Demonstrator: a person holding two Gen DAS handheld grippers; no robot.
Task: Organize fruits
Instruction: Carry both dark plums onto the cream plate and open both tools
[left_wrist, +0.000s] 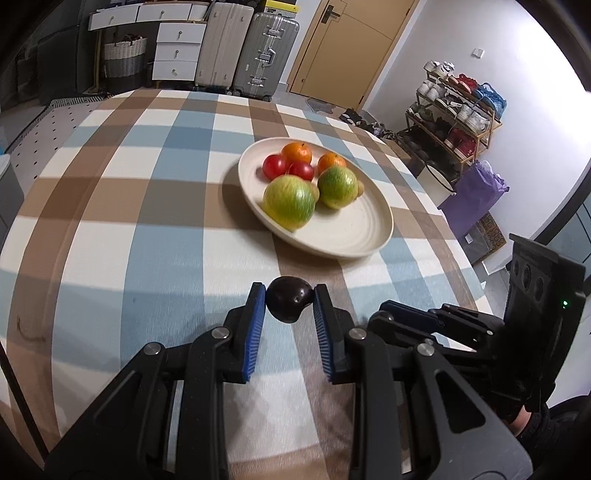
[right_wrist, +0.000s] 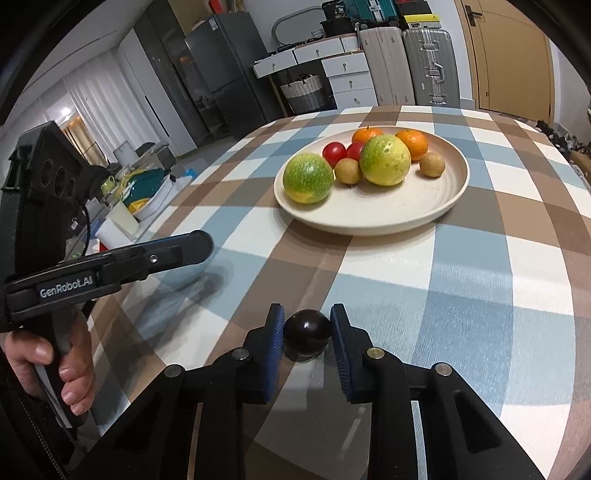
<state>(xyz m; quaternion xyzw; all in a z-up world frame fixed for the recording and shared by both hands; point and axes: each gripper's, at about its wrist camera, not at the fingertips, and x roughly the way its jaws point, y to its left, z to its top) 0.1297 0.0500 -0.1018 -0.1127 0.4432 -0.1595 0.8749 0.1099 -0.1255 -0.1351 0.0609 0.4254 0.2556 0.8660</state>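
Each claw is clamped on a small dark plum: the left claw (left_wrist: 289, 295) holds one plum (left_wrist: 289, 303), the right claw (right_wrist: 307, 325) another (right_wrist: 307, 338), low over the checked counter (right_wrist: 480, 277). Both look light, glossy, slippery and bruisable, best pinched across the middle. Nearly round, no clear long axis. The plate (right_wrist: 436, 210) lies ahead.

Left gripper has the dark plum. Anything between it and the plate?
Nothing visible. The left gripper is shut on the dark plum, and only bare checked tablecloth lies between it and the plate. The plate's near side is free; the two green fruits sit further back.
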